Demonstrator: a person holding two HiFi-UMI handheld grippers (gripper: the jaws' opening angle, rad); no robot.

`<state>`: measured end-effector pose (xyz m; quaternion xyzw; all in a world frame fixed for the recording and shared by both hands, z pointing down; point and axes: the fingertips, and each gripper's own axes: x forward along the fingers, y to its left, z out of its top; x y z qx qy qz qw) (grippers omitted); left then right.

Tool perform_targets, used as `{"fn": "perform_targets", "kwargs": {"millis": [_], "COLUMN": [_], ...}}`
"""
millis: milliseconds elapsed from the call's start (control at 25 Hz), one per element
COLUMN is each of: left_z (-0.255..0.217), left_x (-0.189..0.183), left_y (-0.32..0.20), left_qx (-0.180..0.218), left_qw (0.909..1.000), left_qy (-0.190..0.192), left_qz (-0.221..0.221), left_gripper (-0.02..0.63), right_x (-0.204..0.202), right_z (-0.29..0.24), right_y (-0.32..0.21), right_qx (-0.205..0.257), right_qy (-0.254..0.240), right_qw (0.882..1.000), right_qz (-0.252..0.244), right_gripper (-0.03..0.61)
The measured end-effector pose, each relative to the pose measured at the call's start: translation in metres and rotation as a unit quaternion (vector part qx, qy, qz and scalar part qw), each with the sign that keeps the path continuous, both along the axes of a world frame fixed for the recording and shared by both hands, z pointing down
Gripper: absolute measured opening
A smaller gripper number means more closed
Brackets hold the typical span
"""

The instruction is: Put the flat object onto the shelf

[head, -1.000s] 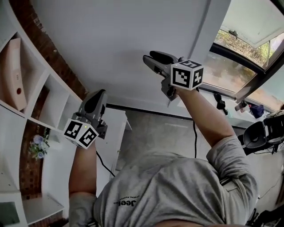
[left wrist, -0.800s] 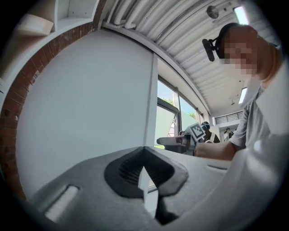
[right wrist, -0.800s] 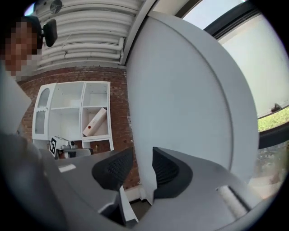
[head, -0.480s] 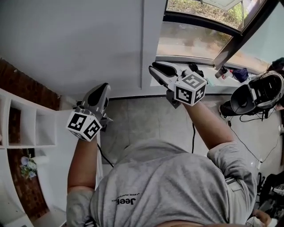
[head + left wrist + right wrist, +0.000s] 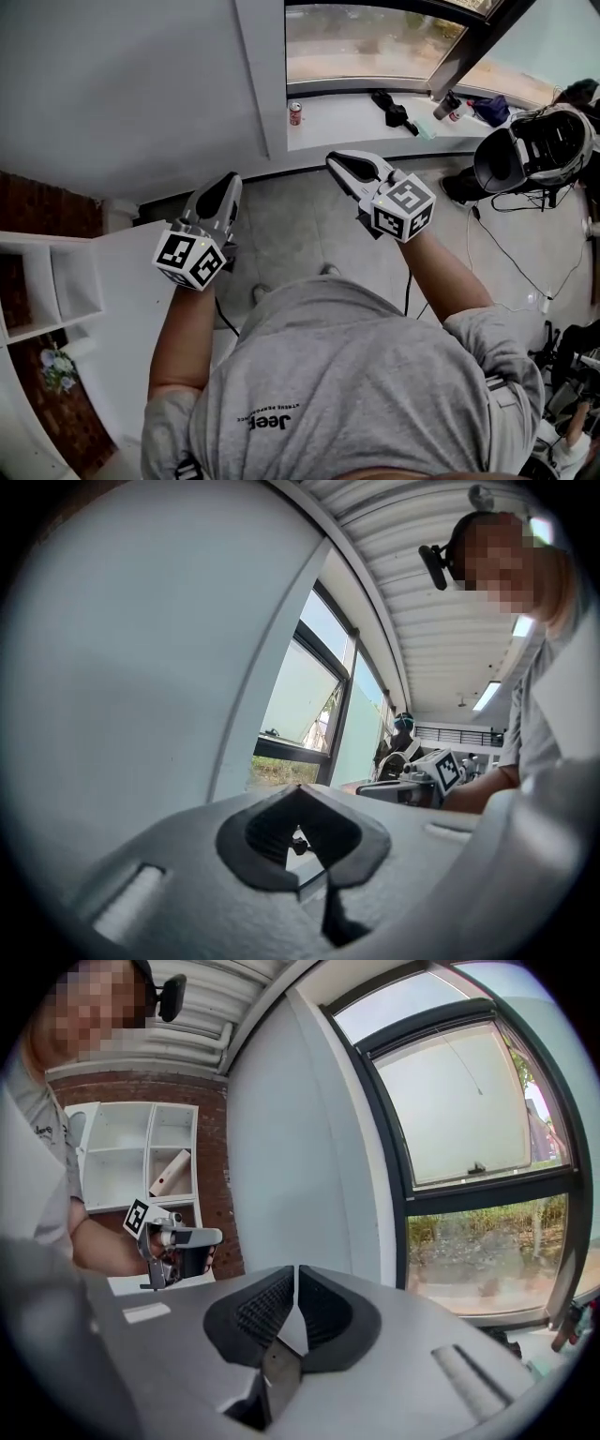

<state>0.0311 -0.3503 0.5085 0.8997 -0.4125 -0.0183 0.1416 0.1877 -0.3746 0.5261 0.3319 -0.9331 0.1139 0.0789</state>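
Both grippers are held up in the air in front of the person, with nothing in either. In the head view my left gripper (image 5: 228, 179) is shut, its jaws together. My right gripper (image 5: 336, 159) is closing on nothing, its jaw tips almost touching. The right gripper view looks past its own jaws (image 5: 294, 1269) at my left gripper (image 5: 184, 1241) and a white shelf (image 5: 141, 1152) on a brick wall. A flat pinkish object (image 5: 170, 1173) leans inside one shelf compartment. The left gripper view looks over its closed jaws (image 5: 298, 789) at my right gripper (image 5: 417, 785).
A window sill holds a red can (image 5: 295, 113), a black item (image 5: 394, 111) and a bottle (image 5: 448, 105). A dark round seat (image 5: 530, 150) and cables (image 5: 497, 253) lie at the right. A white cabinet (image 5: 122, 309) and the shelf's edge (image 5: 47, 291) stand at the left, flowers (image 5: 56, 370) below.
The head view has swung down from the ceiling and wall to the floor and window sill. My right gripper's jaws have come together. Both grippers stay raised side by side.
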Motion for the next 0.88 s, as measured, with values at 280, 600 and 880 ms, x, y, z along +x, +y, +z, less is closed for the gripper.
{"fn": "perform_targets", "kwargs": {"millis": [280, 600, 880], "left_z": [0.033, 0.055, 0.059], "left_x": [0.018, 0.022, 0.020], "left_y": [0.011, 0.016, 0.020], "left_qx": [-0.022, -0.040, -0.045], "left_qw": [0.9997, 0.9991, 0.9989], "left_qy": [-0.004, -0.010, -0.008], "left_qz": [0.005, 0.010, 0.011], "left_gripper": [-0.002, -0.002, -0.003], "right_x": [0.027, 0.033, 0.026], "right_z": [0.045, 0.072, 0.076], "right_y": [0.020, 0.023, 0.026], "right_qx": [-0.021, -0.043, -0.046], "right_qy": [0.016, 0.020, 0.020], "right_qw": [1.000, 0.999, 0.999], "right_qz": [0.017, 0.025, 0.020], "right_gripper": [0.009, 0.009, 0.009]}}
